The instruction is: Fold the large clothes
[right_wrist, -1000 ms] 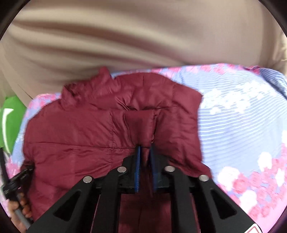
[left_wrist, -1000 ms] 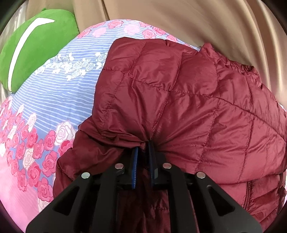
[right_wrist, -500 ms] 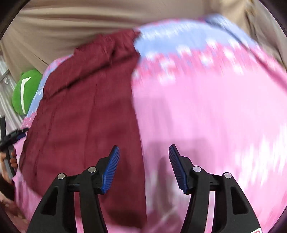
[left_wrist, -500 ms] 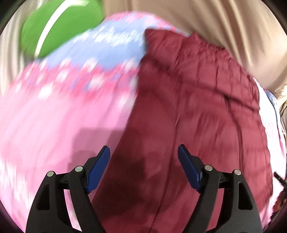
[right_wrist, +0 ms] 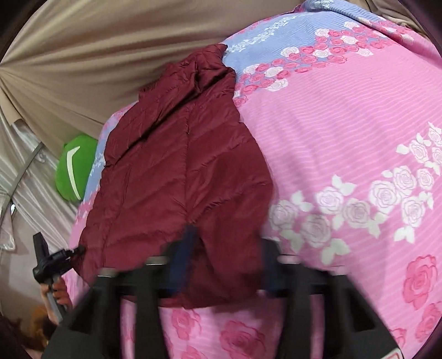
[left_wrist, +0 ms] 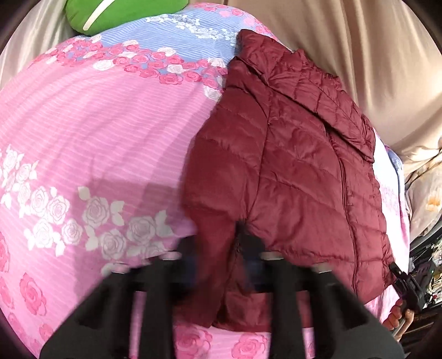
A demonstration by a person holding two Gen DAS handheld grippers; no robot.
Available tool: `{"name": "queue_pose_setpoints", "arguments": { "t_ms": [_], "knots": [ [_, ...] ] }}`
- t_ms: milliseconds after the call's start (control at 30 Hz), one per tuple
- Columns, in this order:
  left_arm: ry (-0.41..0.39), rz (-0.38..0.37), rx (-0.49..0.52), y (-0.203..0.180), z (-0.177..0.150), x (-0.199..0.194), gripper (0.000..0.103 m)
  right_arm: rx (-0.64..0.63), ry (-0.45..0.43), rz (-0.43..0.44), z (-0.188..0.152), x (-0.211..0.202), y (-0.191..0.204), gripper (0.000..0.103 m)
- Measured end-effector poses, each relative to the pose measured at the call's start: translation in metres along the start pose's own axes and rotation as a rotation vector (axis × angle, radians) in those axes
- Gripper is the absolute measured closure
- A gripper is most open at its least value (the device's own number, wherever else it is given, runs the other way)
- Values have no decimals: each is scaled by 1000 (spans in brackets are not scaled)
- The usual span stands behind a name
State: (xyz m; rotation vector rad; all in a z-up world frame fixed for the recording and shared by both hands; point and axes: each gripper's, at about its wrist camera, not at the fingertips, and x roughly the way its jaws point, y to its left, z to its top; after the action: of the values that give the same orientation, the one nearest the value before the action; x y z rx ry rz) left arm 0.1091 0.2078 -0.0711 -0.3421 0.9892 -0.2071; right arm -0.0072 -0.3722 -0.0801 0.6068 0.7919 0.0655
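Note:
A dark red quilted jacket [left_wrist: 290, 165] lies lengthwise on the bed with its collar at the far end; it also shows in the right wrist view [right_wrist: 176, 176]. My left gripper [left_wrist: 221, 265] is at the jacket's near left hem corner, its blurred jaws partly closed around the fabric. My right gripper [right_wrist: 223, 265] is at the near right hem corner, its blurred jaws apart on either side of the fabric. Each gripper shows in the other's view, at the opposite corner.
The bed has a pink and blue rose-print cover [left_wrist: 96, 138]. A green pillow [left_wrist: 121, 13] lies at the far end, also in the right wrist view [right_wrist: 74, 168]. Beige curtains [right_wrist: 110, 69] hang behind the bed.
One second ago both grippers were shut on the jacket's far part. They let go, opened, pulled back to the near hem, and the jaws are now closing around the hem corners.

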Motion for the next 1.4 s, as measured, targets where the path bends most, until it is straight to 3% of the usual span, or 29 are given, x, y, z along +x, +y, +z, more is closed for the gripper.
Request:
{"name": "queue_pose_setpoints", "arguments": {
  "t_ms": [67,233,400,533,667,767,900,1067,1133,1267,1400],
  "knots": [
    [-41,-10,15,-6,-2,-14,98,4,-36,2,0,-5,4,97],
    [-154,-69,41,-19,-6,-65,101,-97,-208,20,-7,-54,28,100],
    [-324,-152,57,-30,-21,-144,101,-229,-386,58,-23,-121,52,100],
    [-504,-222,49,-29,-40,-215,101,-322,-548,128,-37,-178,61,100],
    [-651,-250,51,-35,-50,-263,101,-356,-713,269,-43,-234,67,100],
    [-688,-202,100,-50,-44,-275,101,-346,-760,318,-29,-243,73,100],
    [-576,-91,124,-66,-5,-229,100,-273,-662,243,11,-201,67,100],
    [-375,150,153,-72,38,-117,101,-120,-427,138,65,-106,40,100],
    [-310,209,163,-71,46,-80,101,-102,-369,94,72,-81,36,100],
    [-225,243,154,-62,50,-33,101,-82,-310,39,74,-43,30,100],
    [-212,224,145,-55,46,-30,101,-75,-300,47,73,-41,26,100]
  ]
}}
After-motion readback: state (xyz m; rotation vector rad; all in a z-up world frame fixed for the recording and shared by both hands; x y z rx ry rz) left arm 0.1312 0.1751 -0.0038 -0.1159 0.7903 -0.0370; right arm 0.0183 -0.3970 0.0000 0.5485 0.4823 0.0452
